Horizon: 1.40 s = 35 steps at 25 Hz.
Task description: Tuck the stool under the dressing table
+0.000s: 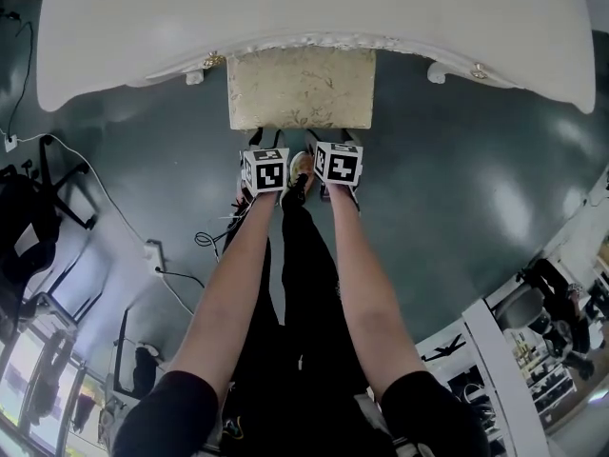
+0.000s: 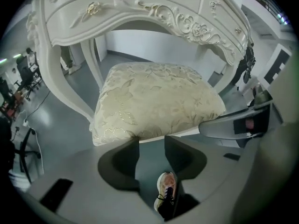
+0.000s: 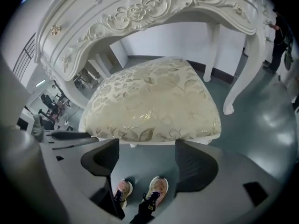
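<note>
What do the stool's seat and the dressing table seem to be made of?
Stool seat: woven fabric, probably brocade, cream with a shiny gold leaf pattern. Dressing table: likely painted wood, glossy white, with carved scrollwork; moulded resin is possible.

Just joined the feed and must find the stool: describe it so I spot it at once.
Find the big white carved dressing table across the top of the head view. Partly under its front edge, on the grey-green floor, sits the stool. It alone has a cream cushion with a gold leaf pattern.
</note>
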Each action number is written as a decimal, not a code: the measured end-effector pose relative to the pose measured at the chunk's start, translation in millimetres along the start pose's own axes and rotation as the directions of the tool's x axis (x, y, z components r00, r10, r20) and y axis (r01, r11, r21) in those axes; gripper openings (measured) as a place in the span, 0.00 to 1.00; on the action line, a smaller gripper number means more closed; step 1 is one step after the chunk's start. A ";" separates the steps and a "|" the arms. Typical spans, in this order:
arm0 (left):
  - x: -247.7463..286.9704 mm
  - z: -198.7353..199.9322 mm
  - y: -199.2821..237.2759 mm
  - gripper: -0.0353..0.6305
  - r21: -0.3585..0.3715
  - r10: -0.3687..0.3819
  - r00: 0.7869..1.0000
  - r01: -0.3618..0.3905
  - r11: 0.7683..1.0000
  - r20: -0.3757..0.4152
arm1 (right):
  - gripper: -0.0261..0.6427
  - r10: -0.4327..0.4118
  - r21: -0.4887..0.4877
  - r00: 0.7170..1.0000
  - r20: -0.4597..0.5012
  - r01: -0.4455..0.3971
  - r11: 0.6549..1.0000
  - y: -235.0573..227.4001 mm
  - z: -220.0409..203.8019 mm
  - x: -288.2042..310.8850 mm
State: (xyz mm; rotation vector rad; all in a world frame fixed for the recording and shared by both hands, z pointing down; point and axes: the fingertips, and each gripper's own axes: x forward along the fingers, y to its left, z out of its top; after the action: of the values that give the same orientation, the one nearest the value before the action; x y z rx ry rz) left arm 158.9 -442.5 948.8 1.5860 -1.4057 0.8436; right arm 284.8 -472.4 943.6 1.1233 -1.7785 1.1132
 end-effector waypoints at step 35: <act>47.5 108.1 29.4 0.30 -0.094 0.022 1.000 -0.020 0.995 0.015 | 0.57 -0.032 -0.049 0.998 0.046 0.034 0.998 -18.0 109.3 23.0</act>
State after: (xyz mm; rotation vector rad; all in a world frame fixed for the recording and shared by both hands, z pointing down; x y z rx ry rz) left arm 132.2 -561.2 949.6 1.5124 -1.4547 0.7677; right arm 279.0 -584.6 931.3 1.1523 -1.8065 1.0263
